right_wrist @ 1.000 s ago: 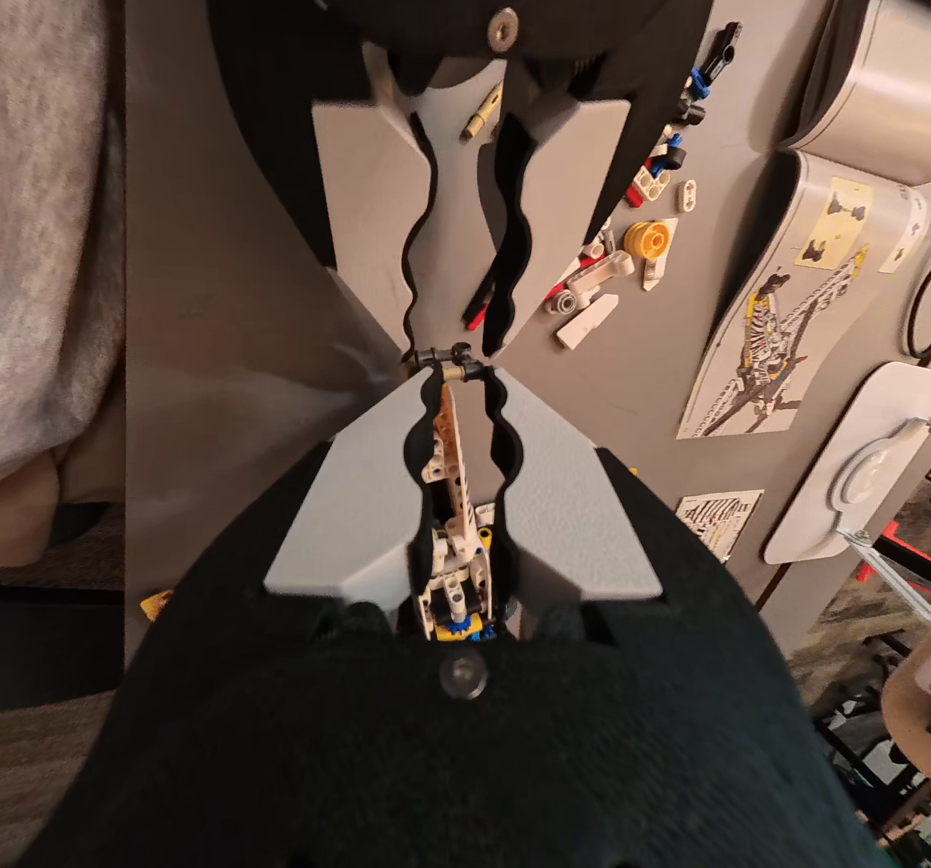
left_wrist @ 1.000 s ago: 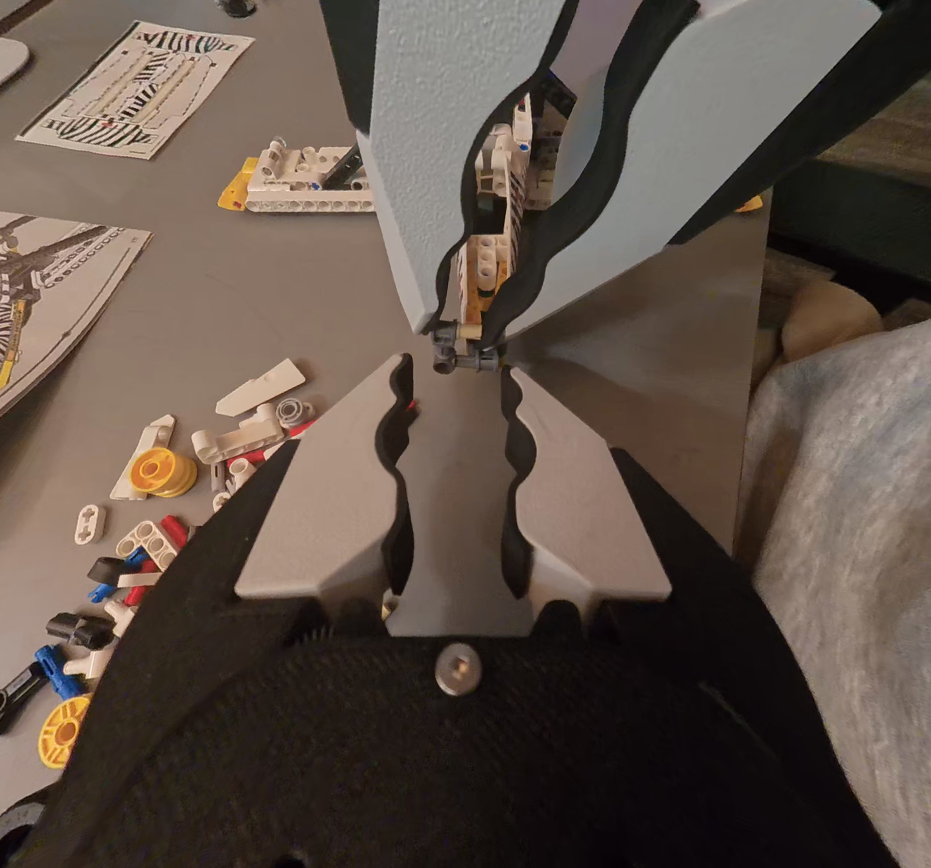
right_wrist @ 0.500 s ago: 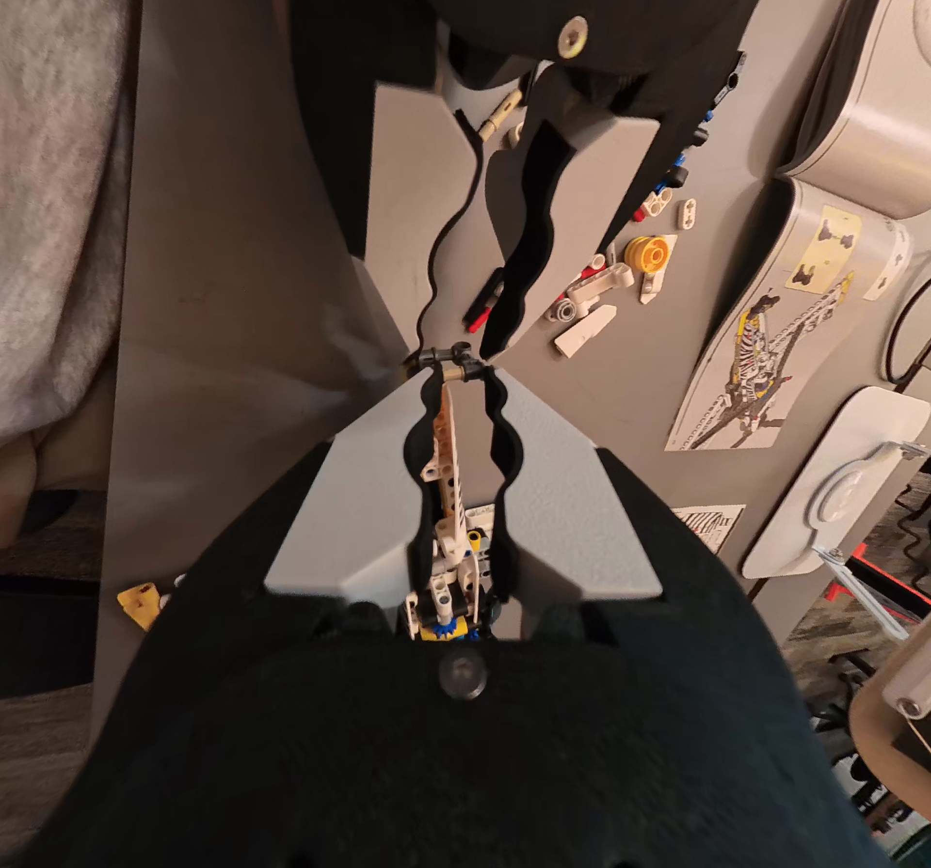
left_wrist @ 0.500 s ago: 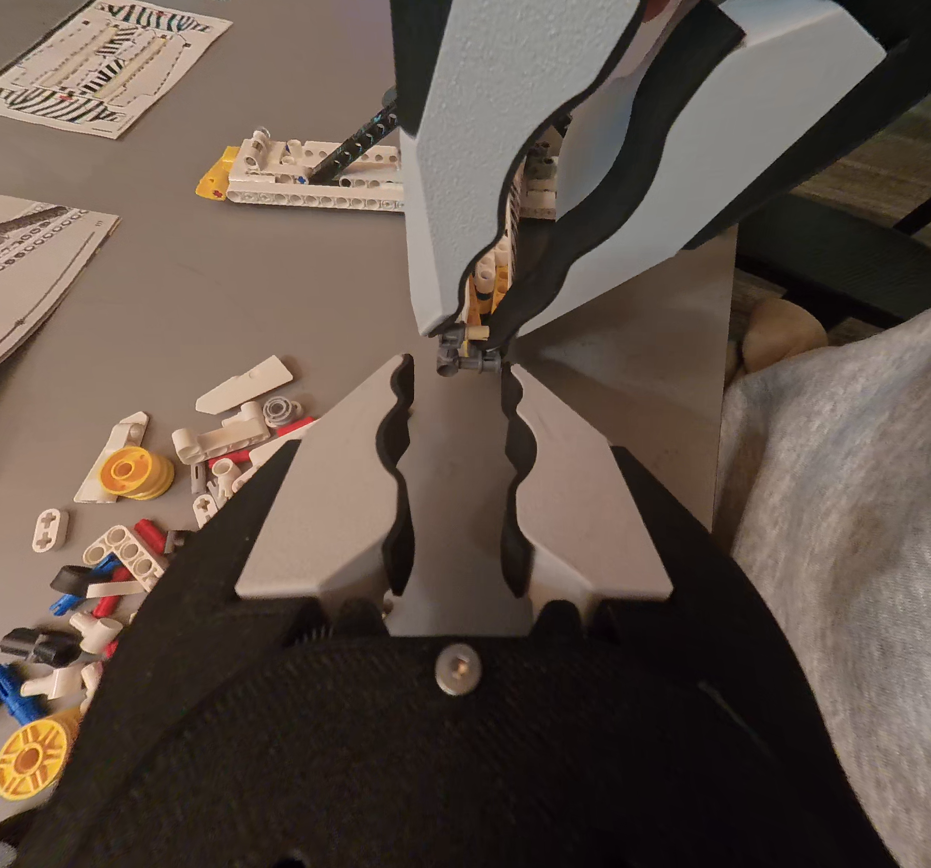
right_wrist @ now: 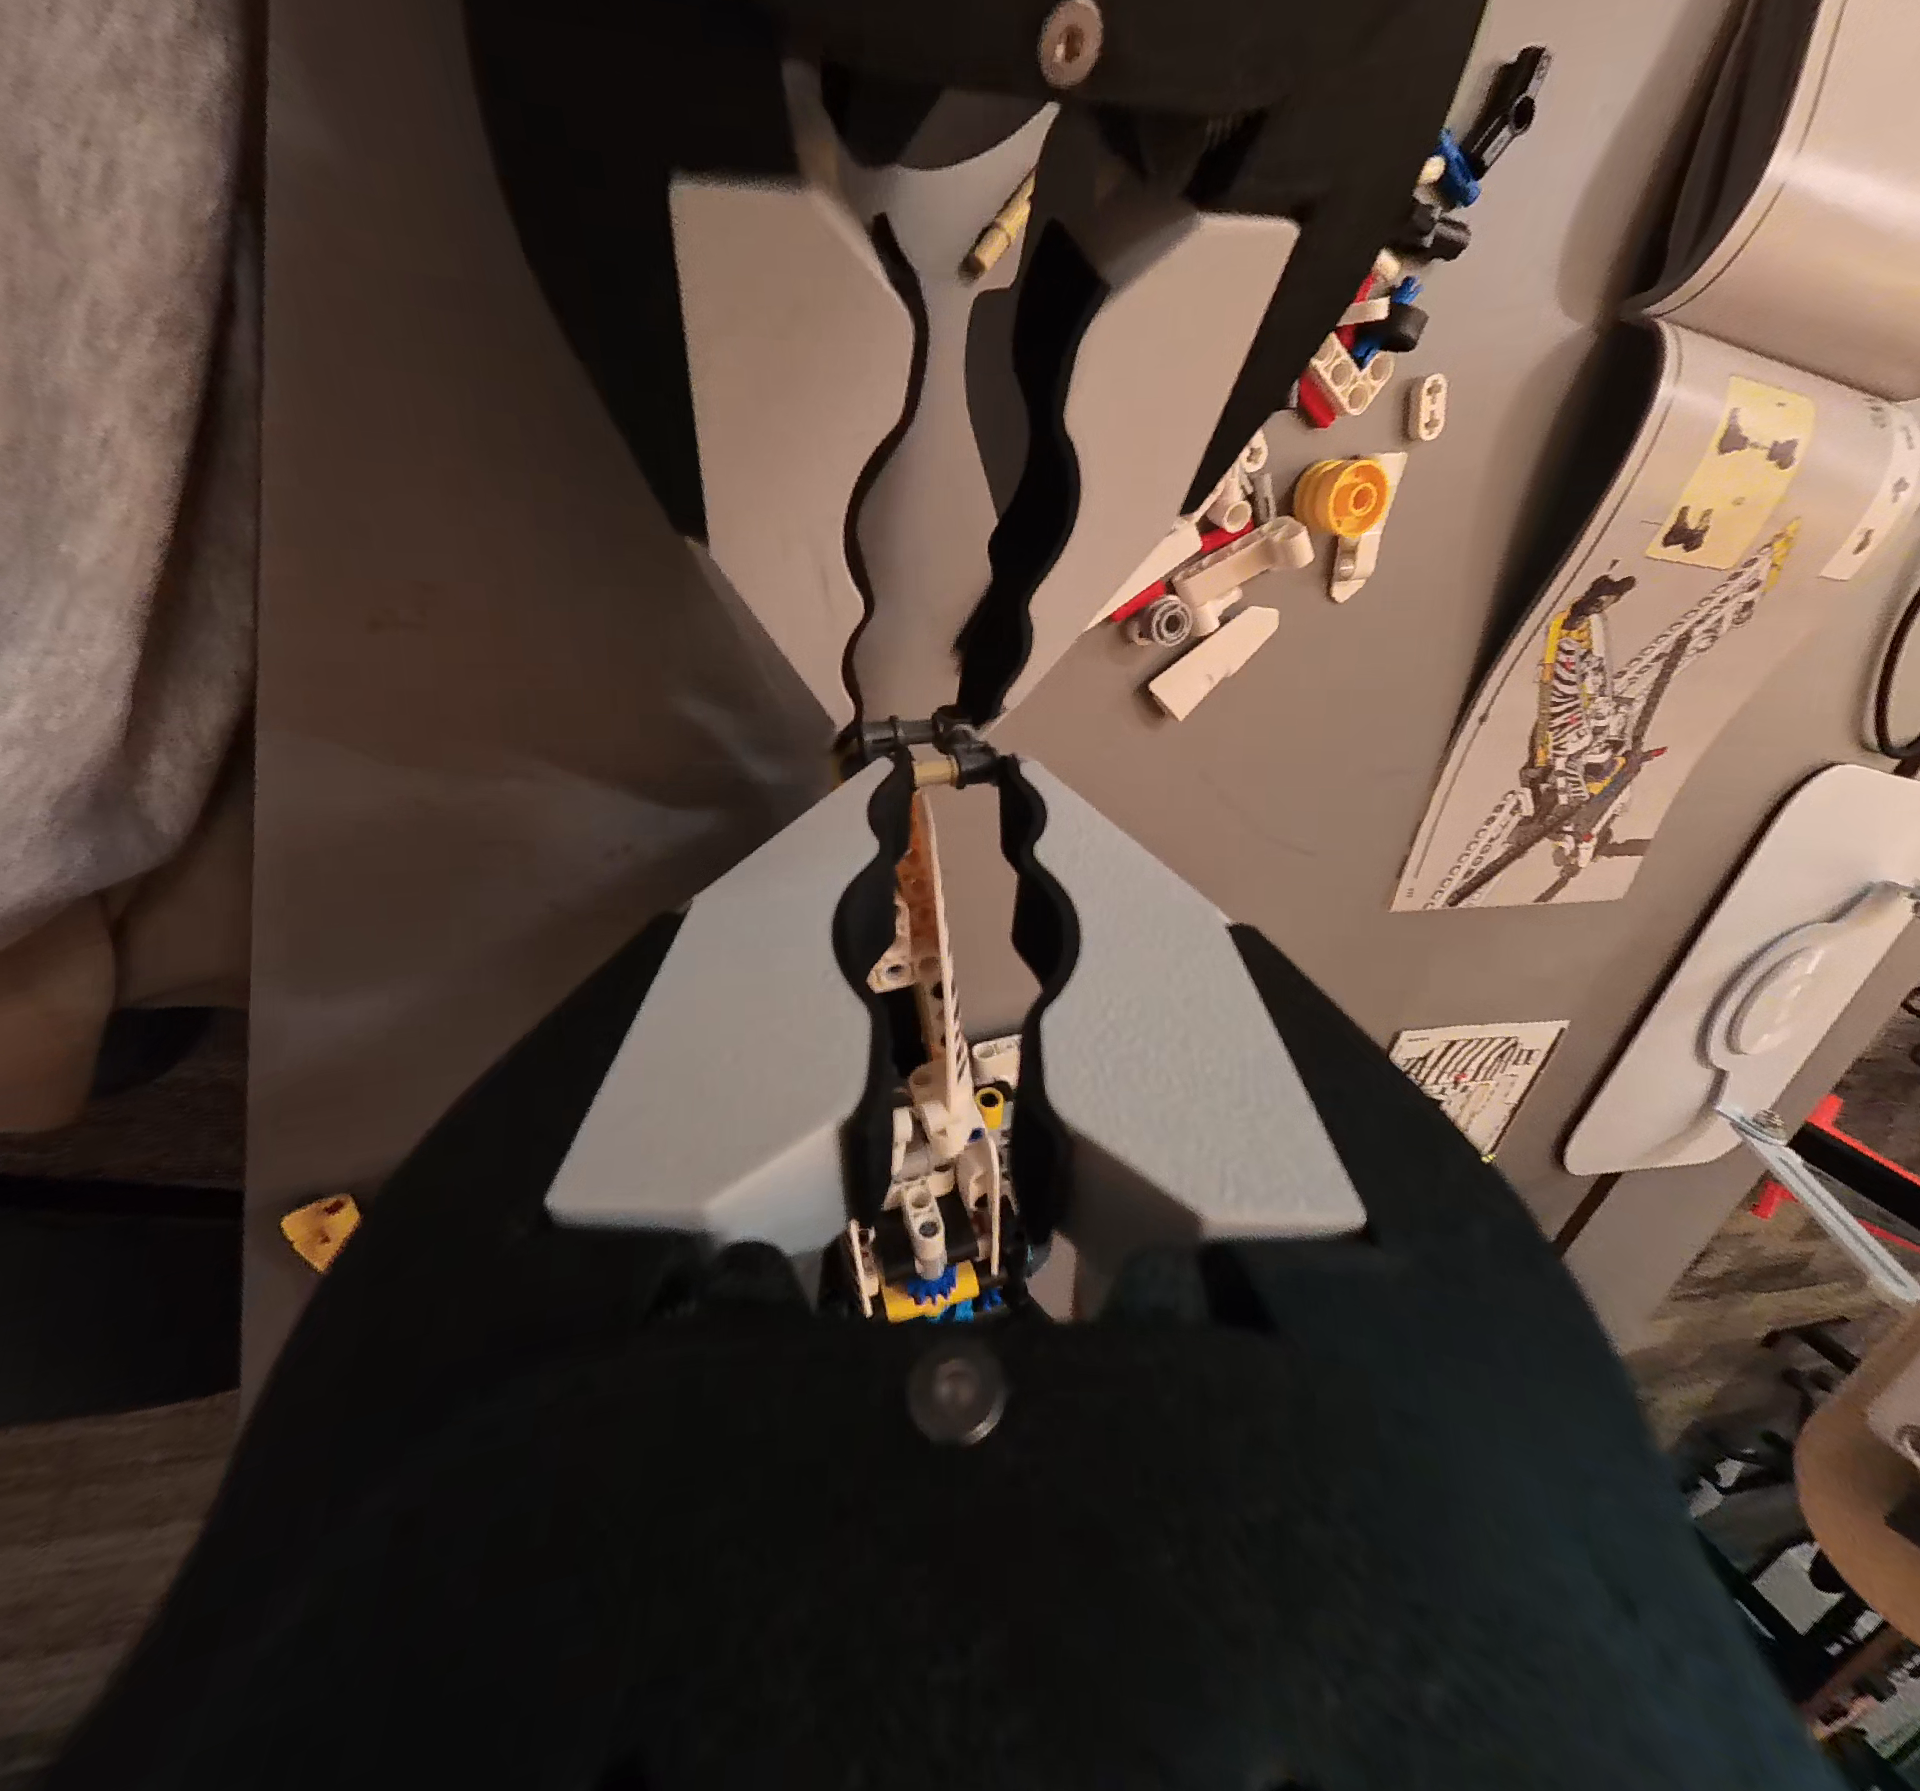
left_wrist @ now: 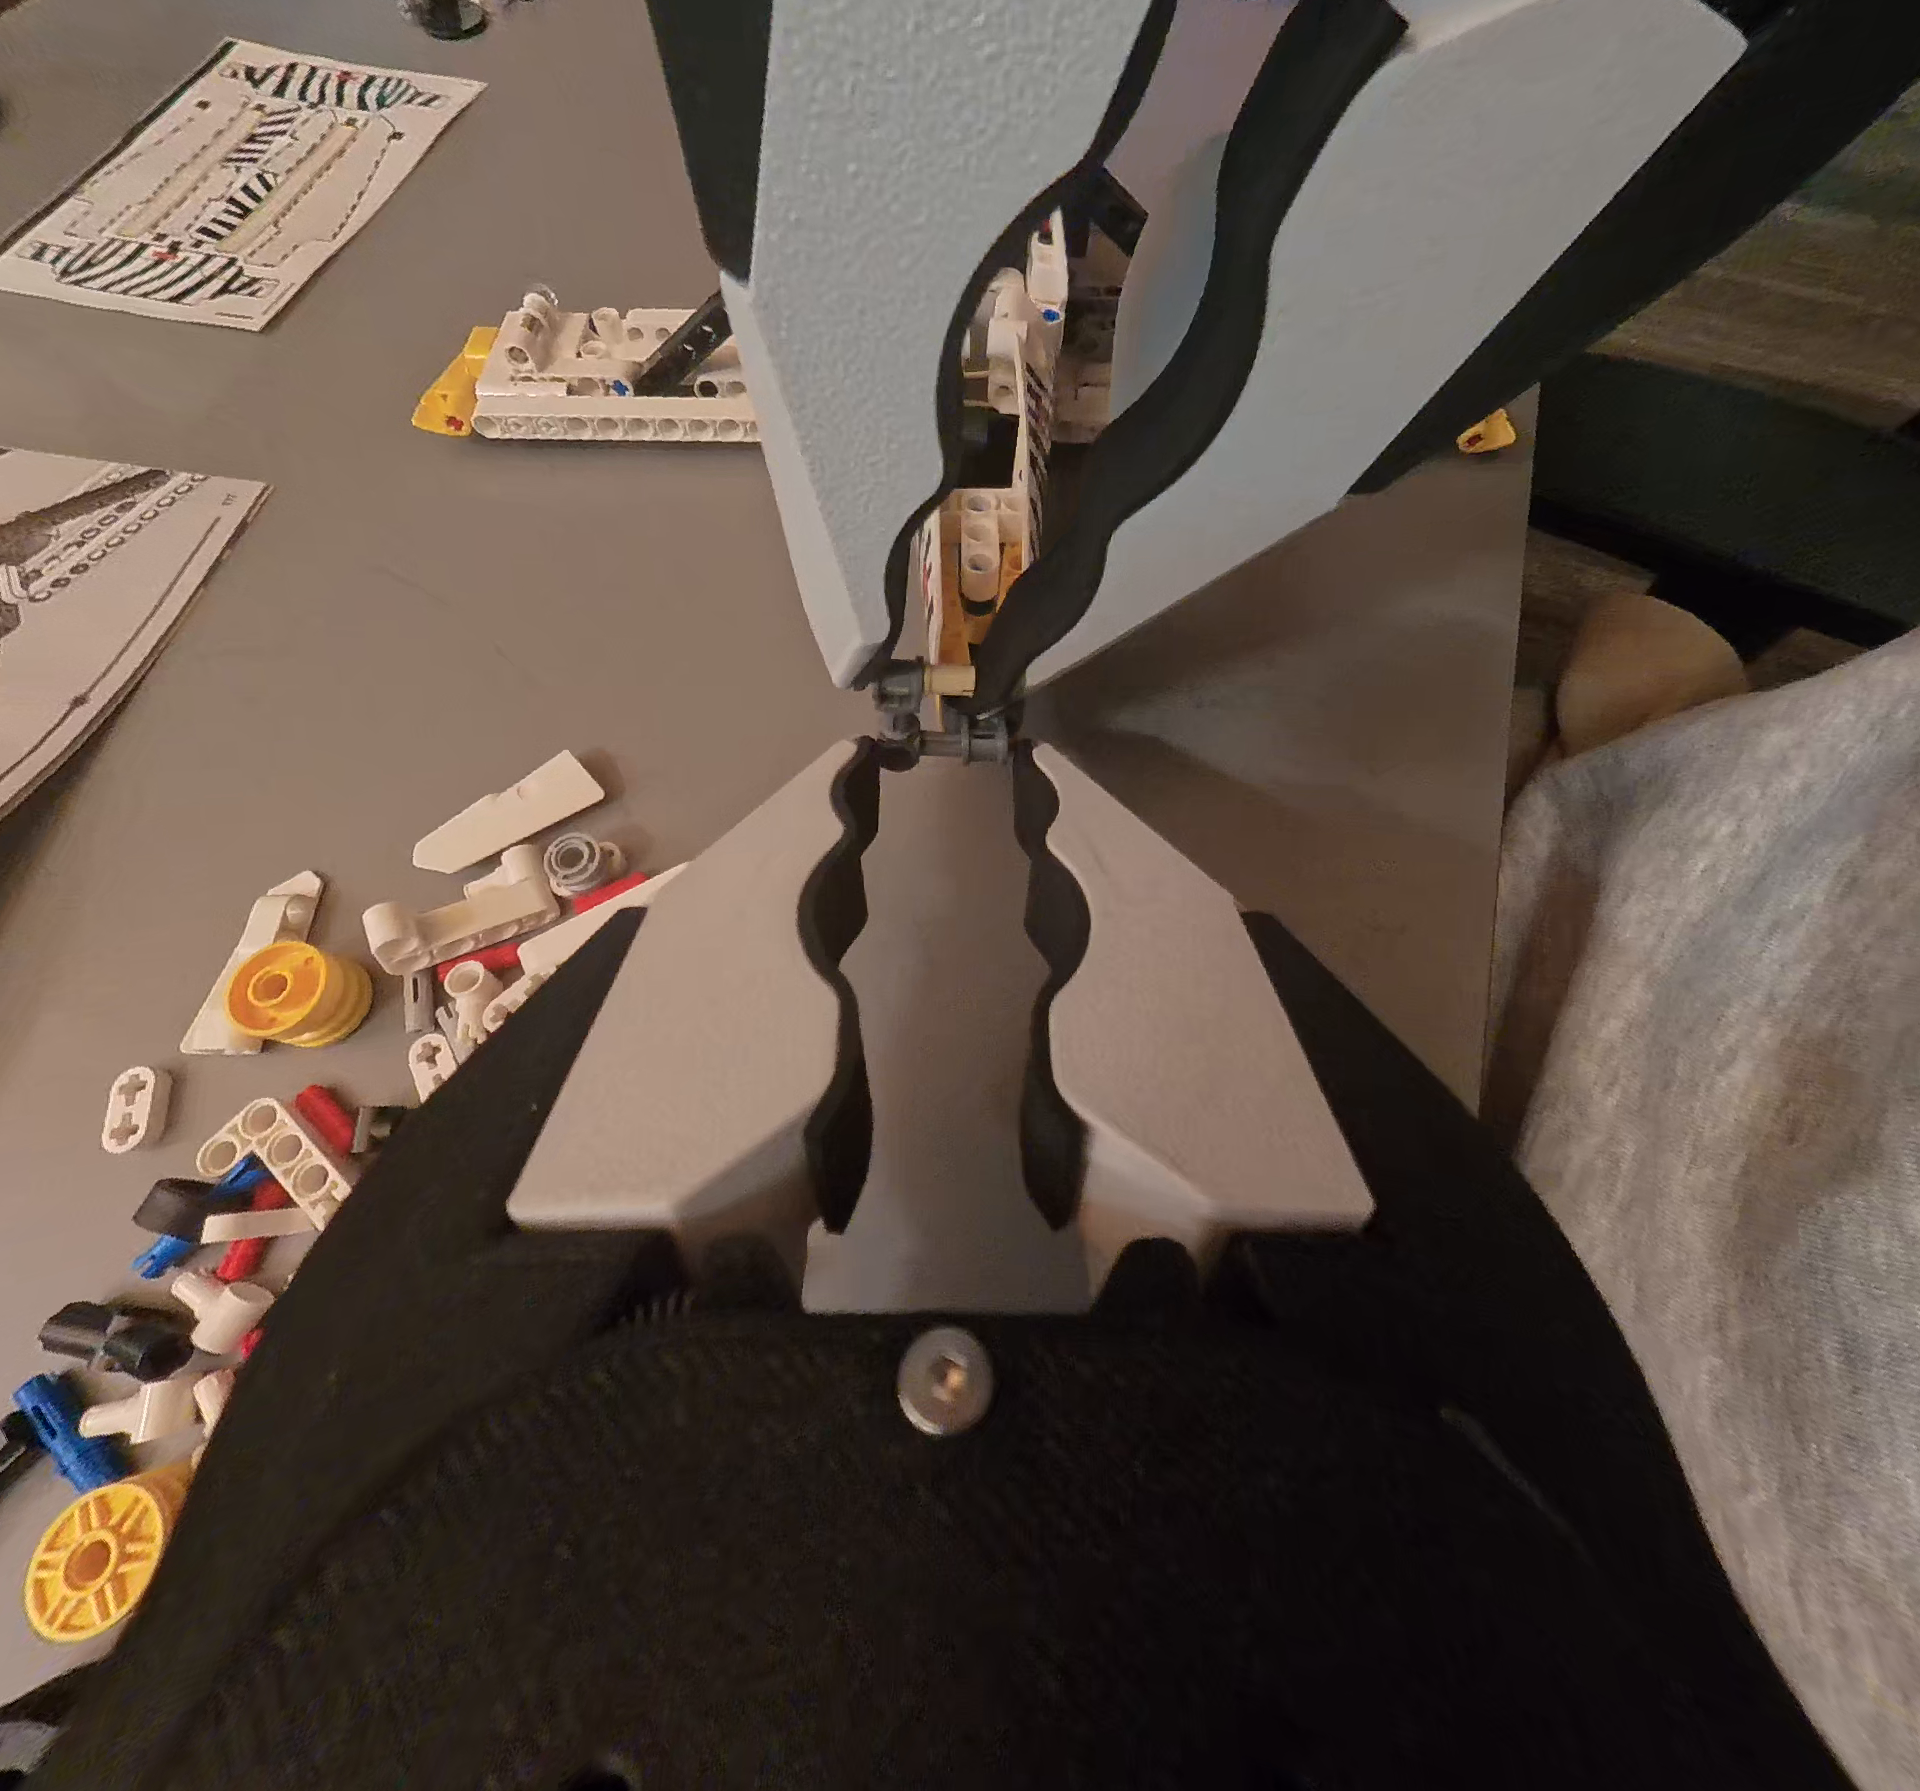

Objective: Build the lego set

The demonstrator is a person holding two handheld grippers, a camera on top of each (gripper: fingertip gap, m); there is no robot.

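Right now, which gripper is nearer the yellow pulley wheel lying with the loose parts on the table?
Left. The left gripper is above the table just beside the yellow pulley wheel. The right gripper meets it tip to tip from the far side, farther off.

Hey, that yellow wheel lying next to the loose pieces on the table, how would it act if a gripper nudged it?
The yellow wheel lies tilted on a white piece, so a nudge would probably slide or tip it. Set on edge, its round rim would likely roll. It looks like hard, light plastic on a smooth grey table, so it may skid easily.

light: dim, warm | shadows: soft | edges: fisheye-warped | blur: slight at borders
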